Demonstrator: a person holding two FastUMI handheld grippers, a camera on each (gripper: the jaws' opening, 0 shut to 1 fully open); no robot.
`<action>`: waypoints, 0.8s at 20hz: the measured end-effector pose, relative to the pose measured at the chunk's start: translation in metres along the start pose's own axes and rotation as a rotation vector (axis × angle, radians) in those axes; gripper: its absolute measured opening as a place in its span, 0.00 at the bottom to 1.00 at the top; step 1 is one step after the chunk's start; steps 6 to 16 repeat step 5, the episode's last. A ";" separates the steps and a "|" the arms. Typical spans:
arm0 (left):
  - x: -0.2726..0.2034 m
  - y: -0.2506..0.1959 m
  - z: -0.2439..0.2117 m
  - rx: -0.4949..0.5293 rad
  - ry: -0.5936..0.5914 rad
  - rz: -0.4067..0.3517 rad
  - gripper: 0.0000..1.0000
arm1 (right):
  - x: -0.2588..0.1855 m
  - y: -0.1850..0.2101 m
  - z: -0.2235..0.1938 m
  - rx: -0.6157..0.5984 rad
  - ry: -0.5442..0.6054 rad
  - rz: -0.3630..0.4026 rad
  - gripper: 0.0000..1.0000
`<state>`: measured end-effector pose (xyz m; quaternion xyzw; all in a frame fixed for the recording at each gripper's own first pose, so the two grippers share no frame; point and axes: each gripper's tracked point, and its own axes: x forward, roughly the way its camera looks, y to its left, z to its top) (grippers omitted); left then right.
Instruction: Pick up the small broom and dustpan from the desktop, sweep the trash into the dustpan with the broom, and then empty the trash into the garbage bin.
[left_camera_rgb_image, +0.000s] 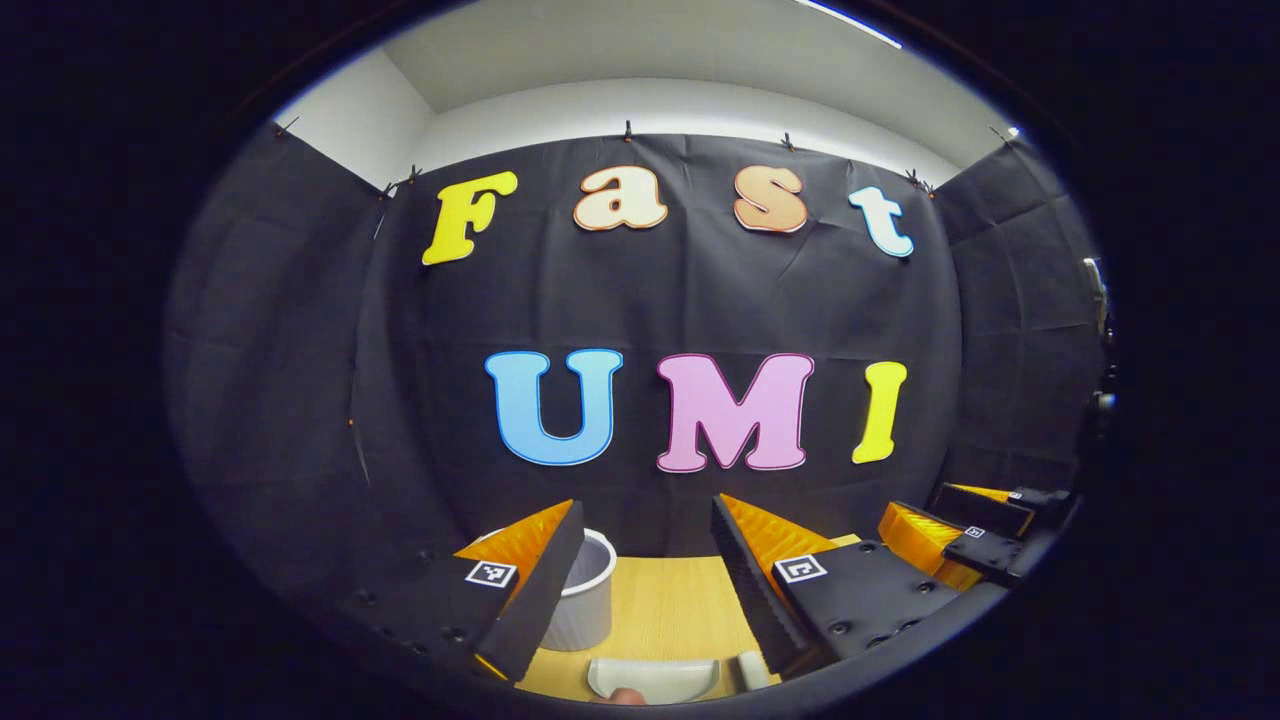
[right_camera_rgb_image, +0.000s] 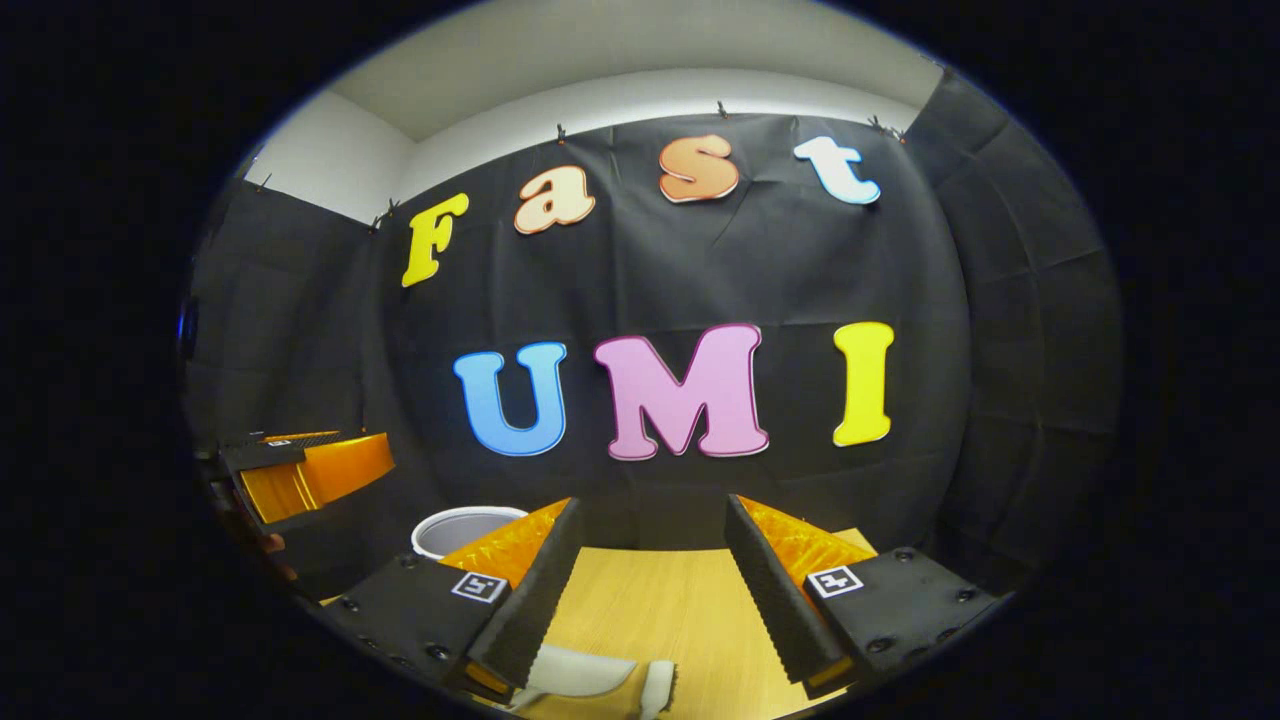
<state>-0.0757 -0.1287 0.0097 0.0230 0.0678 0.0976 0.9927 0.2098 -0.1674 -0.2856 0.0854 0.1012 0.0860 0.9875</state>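
In the left gripper view my left gripper (left_camera_rgb_image: 647, 512) is open and holds nothing, raised over the wooden desktop (left_camera_rgb_image: 665, 610). A white dustpan-like piece (left_camera_rgb_image: 655, 678) lies on the desk at the bottom edge, below the fingers. A white ribbed garbage bin (left_camera_rgb_image: 592, 600) stands behind the left finger. My right gripper (right_camera_rgb_image: 652, 510) is also open and holds nothing. Below it lie white pieces (right_camera_rgb_image: 590, 672), one with a bristly edge (right_camera_rgb_image: 660, 690); which is broom or dustpan I cannot tell. The bin (right_camera_rgb_image: 462, 530) stands at the left.
The black cloth wall closes the desk's far edge. The right gripper (left_camera_rgb_image: 950, 535) is at the right of the left gripper view. The left gripper (right_camera_rgb_image: 305, 470) hangs at the left of the right gripper view, above the bin.
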 end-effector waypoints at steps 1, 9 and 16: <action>-0.001 0.002 0.003 -0.021 -0.013 0.010 0.76 | -0.001 0.002 -0.001 -0.003 0.006 0.025 0.93; -0.007 0.004 -0.007 -0.077 0.036 0.028 0.76 | 0.000 0.008 0.001 -0.058 -0.018 0.070 0.81; -0.007 0.004 -0.007 -0.077 0.036 0.028 0.76 | 0.000 0.008 0.001 -0.058 -0.018 0.070 0.81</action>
